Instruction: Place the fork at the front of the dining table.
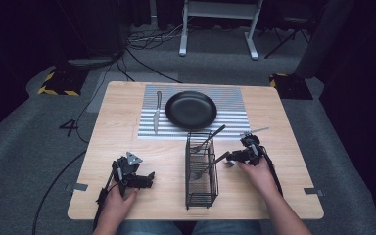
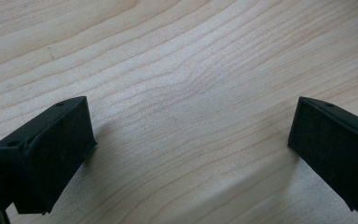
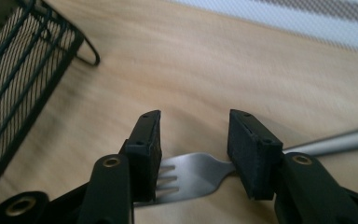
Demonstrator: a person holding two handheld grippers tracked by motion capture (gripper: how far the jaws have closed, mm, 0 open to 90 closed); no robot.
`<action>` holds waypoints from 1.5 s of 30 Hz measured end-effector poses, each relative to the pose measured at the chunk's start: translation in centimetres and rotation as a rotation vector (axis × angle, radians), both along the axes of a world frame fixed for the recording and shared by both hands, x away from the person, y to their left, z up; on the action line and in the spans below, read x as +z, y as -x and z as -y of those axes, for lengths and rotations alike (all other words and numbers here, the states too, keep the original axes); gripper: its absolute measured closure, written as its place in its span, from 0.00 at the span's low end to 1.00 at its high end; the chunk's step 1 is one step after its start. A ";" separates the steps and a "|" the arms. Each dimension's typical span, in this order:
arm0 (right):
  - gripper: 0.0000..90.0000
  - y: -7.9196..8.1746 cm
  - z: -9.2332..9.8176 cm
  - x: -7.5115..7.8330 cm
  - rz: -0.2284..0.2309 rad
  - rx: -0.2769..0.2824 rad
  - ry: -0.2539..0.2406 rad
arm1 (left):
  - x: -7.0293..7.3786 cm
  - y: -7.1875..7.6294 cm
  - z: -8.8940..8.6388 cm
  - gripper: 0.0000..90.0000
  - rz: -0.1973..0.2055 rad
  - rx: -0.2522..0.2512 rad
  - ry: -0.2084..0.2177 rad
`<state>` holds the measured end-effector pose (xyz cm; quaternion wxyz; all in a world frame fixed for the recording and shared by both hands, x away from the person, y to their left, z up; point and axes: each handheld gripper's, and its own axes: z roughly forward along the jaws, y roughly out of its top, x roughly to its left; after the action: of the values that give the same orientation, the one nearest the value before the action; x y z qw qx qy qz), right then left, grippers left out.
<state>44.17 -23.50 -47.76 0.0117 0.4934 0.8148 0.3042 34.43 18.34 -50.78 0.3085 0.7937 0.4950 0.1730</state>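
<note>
A silver fork (image 3: 196, 170) lies flat on the wooden table (image 1: 122, 122). My right gripper (image 3: 196, 123) is open, one jaw on each side of the fork's neck, tines toward the camera. In the high view the right gripper (image 1: 236, 157) sits just right of a black wire basket (image 1: 188, 161), and the fork's handle (image 1: 260, 130) pokes out beyond it. The basket holds two utensils leaning against its rim. My left gripper (image 1: 147, 180) rests low at the front left, and its own view shows the left gripper (image 2: 191, 119) open with bare wood between the jaws.
A striped placemat (image 1: 230, 117) lies at the back middle with a black plate (image 1: 191, 109) on it and a knife (image 1: 156, 113) to the plate's left. The basket's corner (image 3: 18, 70) stands left of the right gripper. Bare wood surrounds the left gripper.
</note>
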 end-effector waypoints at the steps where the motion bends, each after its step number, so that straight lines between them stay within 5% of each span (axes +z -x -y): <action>1: 0.60 0.0 0.0 0.0 0.000 0.000 0.000 | 0.0 0.0 0.0 0.00 0.000 0.000 0.000; 4: 0.61 1.8 1.8 -0.2 0.026 -0.014 -0.009 | 0.0 0.0 0.0 0.00 0.000 0.000 0.000; 9: 0.61 4.3 4.5 0.8 0.168 -0.115 0.060 | 0.0 0.0 0.0 0.00 0.000 0.000 0.000; 10: 0.61 4.3 4.5 0.8 0.168 -0.115 0.060 | 0.0 0.0 0.0 0.00 0.000 0.000 0.000; 11: 0.60 4.3 4.9 0.9 0.197 -0.167 0.109 | 0.0 0.0 0.0 0.00 0.000 0.000 0.000; 12: 0.60 4.3 4.9 0.9 0.197 -0.167 0.109 | 0.0 0.0 0.0 0.00 0.000 0.000 0.000; 13: 0.59 3.9 5.0 0.5 0.189 -0.201 0.185 | 0.0 0.0 0.0 0.00 0.000 0.000 0.000; 15: 0.56 3.5 5.0 -0.2 0.173 -0.218 0.227 | 0.0 0.0 0.0 0.00 0.000 0.000 0.000; 23: 0.69 3.3 4.3 -0.2 0.168 -0.200 0.241 | 0.0 0.0 0.0 0.00 0.000 0.000 0.000; 30: 0.87 5.0 6.6 -0.2 0.171 -0.227 0.229 | 0.0 0.0 0.0 0.00 0.000 0.000 0.000; 45: 0.94 5.6 7.5 0.8 0.168 -0.240 0.238 | 0.0 0.0 0.0 0.00 0.000 -0.001 0.000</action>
<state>38.59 -30.96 -46.91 0.1742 0.5549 0.7766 0.2420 34.45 18.34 -50.78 0.3088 0.7937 0.4947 0.1731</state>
